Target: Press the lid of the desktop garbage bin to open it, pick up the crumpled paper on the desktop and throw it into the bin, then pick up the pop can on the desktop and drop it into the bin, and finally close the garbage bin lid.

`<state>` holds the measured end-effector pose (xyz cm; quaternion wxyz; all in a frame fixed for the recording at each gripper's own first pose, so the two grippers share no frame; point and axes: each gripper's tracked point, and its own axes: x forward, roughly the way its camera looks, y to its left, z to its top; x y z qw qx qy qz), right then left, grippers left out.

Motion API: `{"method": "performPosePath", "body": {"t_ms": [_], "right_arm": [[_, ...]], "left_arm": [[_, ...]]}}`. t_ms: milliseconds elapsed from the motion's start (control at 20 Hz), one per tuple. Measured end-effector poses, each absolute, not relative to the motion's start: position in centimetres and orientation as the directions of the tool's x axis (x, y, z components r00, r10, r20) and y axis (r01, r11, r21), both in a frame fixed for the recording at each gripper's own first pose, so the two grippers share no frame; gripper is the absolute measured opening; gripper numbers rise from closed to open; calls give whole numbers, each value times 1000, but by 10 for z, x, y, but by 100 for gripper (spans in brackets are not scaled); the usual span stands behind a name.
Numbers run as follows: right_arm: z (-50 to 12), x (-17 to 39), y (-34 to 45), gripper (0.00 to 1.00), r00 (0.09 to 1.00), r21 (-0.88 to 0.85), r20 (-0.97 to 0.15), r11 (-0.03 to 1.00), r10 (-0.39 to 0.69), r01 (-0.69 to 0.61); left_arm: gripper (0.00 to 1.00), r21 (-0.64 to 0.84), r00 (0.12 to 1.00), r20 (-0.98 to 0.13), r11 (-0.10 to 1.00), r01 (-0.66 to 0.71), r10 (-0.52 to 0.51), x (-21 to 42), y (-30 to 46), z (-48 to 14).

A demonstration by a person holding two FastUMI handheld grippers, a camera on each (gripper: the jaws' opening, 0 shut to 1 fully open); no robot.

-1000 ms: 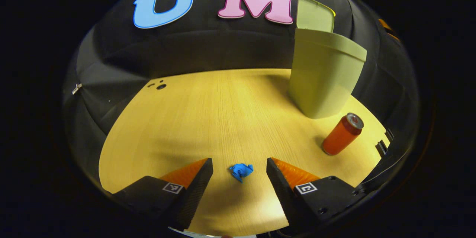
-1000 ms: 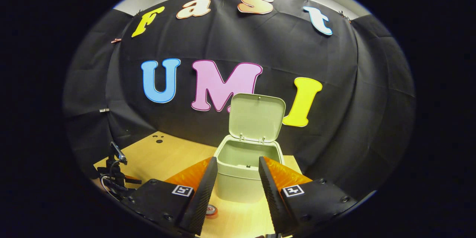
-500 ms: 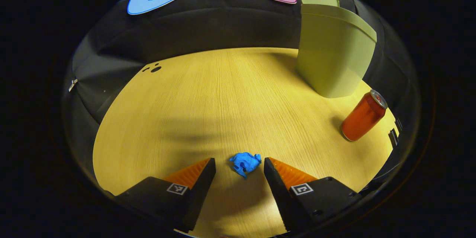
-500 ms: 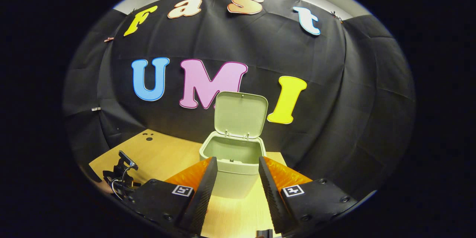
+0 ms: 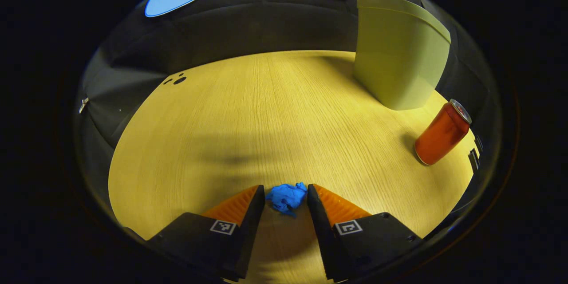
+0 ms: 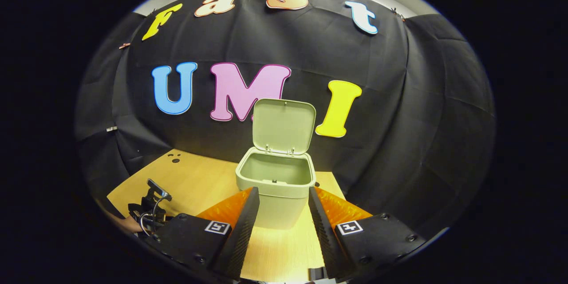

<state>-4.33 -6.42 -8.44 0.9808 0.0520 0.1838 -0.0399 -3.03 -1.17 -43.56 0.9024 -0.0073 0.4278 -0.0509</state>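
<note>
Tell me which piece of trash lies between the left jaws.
The crumpled blue paper ball; the upright orange metal can stands far off beside the pale green plastic bin.

The crumpled paper is bright blue, and the surface under it is pale yellow wood with fine straight grain and a few small dark holes at its far corner. The garbage bin and its raised lid are one muted sage green, and beside the bin the pop can is orange-red with a silvery top.
</note>
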Motion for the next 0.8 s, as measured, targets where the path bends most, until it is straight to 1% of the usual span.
{"method": "performPosePath", "body": {"t_ms": [150, 200, 300, 400, 600, 700, 800], "right_arm": [[-87, -40, -59, 72, 929, 100, -366, 991, -46, 88], [-87, -39, -58, 72, 930, 98, -365, 992, -43, 84], [-88, -36, -57, 72, 932, 98, -362, 992, -35, 76], [-88, -33, -56, 72, 933, 106, -360, 992, -29, 72], [-94, -27, -52, 72, 934, 111, -357, 992, -12, 56], [-100, -26, -46, 72, 932, 120, -362, 992, 12, 34], [-110, -24, -32, 72, 922, 158, -384, 987, 59, 3]], "left_arm": [[67, -60, 624, -770, 990, 129, -128, -28, -16, -435], [60, -61, 628, -766, 988, 142, -137, -26, -16, -435], [55, -67, 632, -760, 986, 152, -149, -25, -13, -434], [46, -86, 626, -762, 985, 152, -164, -25, -11, -433], [41, -121, 634, -752, 983, 141, -183, -22, -4, -416], [42, -146, 658, -726, 980, 137, -200, -18, -3, -397], [42, -166, 693, -687, 976, 139, -216, -10, -5, -365]]}}
